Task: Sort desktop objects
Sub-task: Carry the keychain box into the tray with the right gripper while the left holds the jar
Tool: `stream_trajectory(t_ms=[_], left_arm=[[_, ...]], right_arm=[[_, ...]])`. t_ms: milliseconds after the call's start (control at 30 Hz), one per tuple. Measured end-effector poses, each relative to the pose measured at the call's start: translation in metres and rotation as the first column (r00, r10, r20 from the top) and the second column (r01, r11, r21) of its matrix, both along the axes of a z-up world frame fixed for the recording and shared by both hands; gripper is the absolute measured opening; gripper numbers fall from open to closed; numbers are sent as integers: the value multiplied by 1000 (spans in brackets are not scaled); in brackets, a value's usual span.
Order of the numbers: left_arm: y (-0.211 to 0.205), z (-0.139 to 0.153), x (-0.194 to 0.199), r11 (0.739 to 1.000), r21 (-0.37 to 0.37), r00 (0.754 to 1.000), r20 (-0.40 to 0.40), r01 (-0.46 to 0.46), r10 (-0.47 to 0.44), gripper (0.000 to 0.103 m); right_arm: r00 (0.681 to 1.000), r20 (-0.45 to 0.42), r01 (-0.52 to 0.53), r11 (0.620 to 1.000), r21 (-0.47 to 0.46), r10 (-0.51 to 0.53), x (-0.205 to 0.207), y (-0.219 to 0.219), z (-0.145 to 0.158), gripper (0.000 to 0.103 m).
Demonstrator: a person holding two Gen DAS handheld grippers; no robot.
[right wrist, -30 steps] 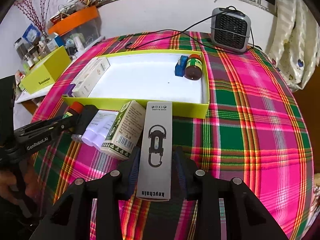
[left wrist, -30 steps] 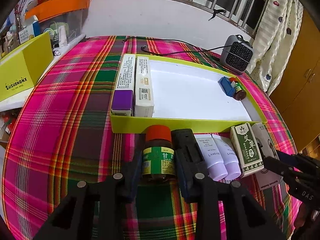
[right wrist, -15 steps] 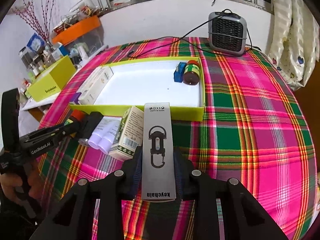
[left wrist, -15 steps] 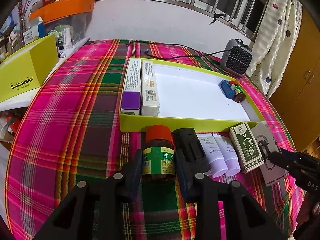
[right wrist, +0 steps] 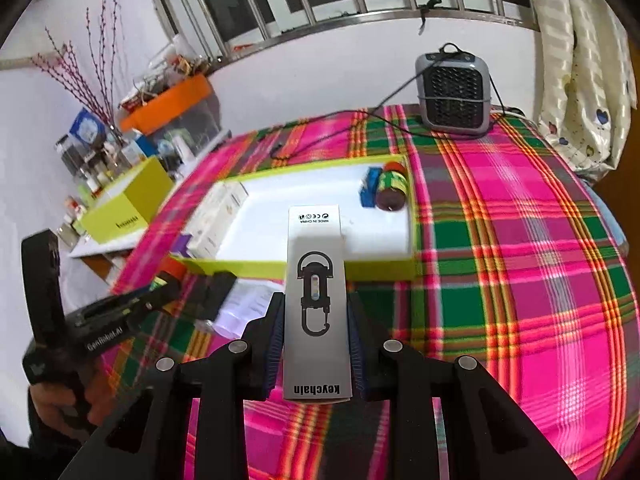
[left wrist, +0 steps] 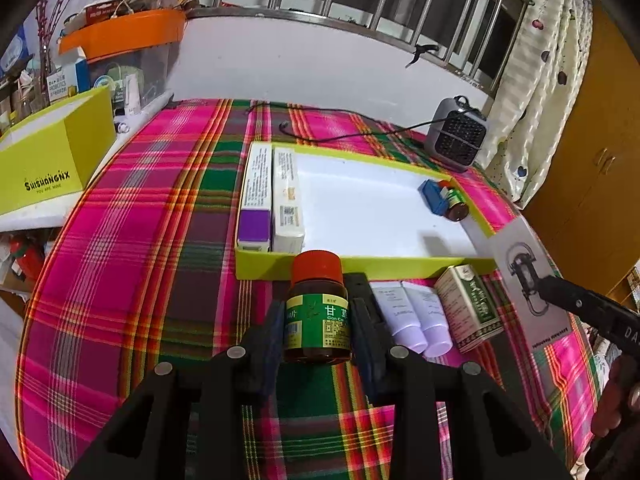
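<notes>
My left gripper [left wrist: 316, 316] is shut on a brown medicine bottle [left wrist: 318, 312] with an orange cap and green label, held above the plaid cloth just before the green tray [left wrist: 360, 268]. My right gripper [right wrist: 314, 336] is shut on a grey keychain box [right wrist: 316, 300], lifted and pointing toward the tray's near wall [right wrist: 360, 270]; the same keychain box [left wrist: 528, 284] shows at the right of the left wrist view. Inside the tray lie two long boxes [left wrist: 272, 196] at the left and a blue item with a small bottle [left wrist: 444, 200] at the far right.
Two white tubes [left wrist: 412, 316], a black object [left wrist: 364, 292] and a green carton [left wrist: 468, 308] lie on the cloth in front of the tray. A grey heater [right wrist: 454, 88] with its cable stands behind. A yellow-green box [left wrist: 48, 160] and cluttered shelves sit off the table's left edge.
Both grippers have risen with their loads. The bottle came up off the cloth, and the keychain box lifted and swung toward the tray.
</notes>
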State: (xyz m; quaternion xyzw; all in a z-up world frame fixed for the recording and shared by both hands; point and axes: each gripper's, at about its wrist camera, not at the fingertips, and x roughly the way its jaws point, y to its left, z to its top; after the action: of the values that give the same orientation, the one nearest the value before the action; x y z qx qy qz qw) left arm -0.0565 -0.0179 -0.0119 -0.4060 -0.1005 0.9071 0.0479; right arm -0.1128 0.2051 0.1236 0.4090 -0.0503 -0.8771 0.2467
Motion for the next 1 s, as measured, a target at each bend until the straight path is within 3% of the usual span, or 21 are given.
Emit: stream_trajectory(t_ms=[700,1000], left_arm=[[-26,15,-16,998,49,997,-74,-30,33,33],[-41,15,-16,996,66,995,-79,-60,65,33]], right_arm=[[998,10,-58,996,-72,59,-60,-81,9,30],[996,73,-44,997,-56,48,-97,-128,-12,30]])
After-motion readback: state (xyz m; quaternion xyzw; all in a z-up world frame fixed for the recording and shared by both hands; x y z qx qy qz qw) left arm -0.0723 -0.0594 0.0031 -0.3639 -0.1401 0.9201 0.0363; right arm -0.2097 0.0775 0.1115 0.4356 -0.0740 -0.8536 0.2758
